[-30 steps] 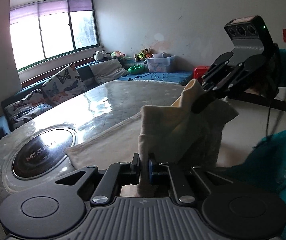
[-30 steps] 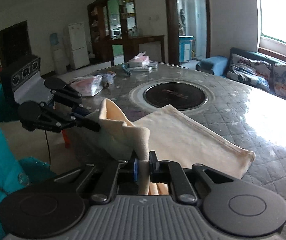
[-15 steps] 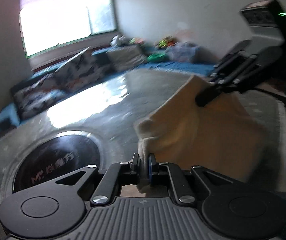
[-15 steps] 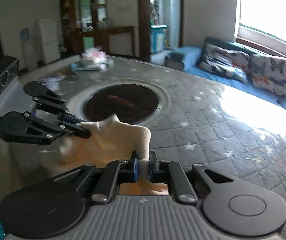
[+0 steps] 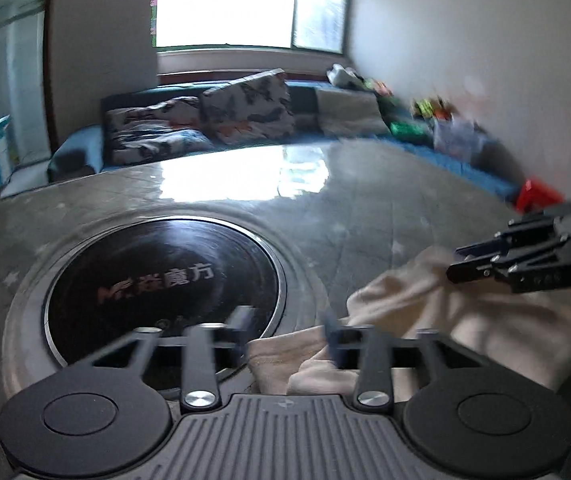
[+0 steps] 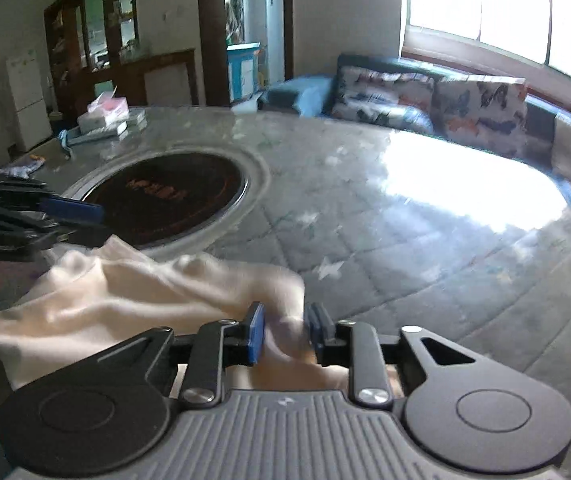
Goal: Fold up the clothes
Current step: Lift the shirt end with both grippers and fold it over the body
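A cream cloth [image 5: 465,320] lies bunched and doubled over on the round quilted table [image 5: 365,216], beside the black hotplate [image 5: 165,280]. My left gripper [image 5: 287,330] is low over the cloth's left corner. Its jaws are opening, and the corner lies loose between them against the right finger [image 5: 331,336]. My right gripper [image 6: 285,332] is at the other corner of the cloth [image 6: 125,292]. Its jaws are opening too, with blurred fabric slack between the blue pads. Each view shows the other gripper: the right gripper [image 5: 455,260] and the left gripper [image 6: 99,226].
A tissue box [image 6: 103,110] and flat items sit at the table's far edge. A sofa with butterfly cushions [image 6: 477,108] runs under the window. Toys and a clear bin [image 5: 457,136] line the wall, with a red stool [image 5: 537,196] near the table.
Both grippers carried the pinched cloth edge forward and down onto the table. Their jaws, shut on the fabric before, have parted, the left more than the right, and the cloth has dropped.
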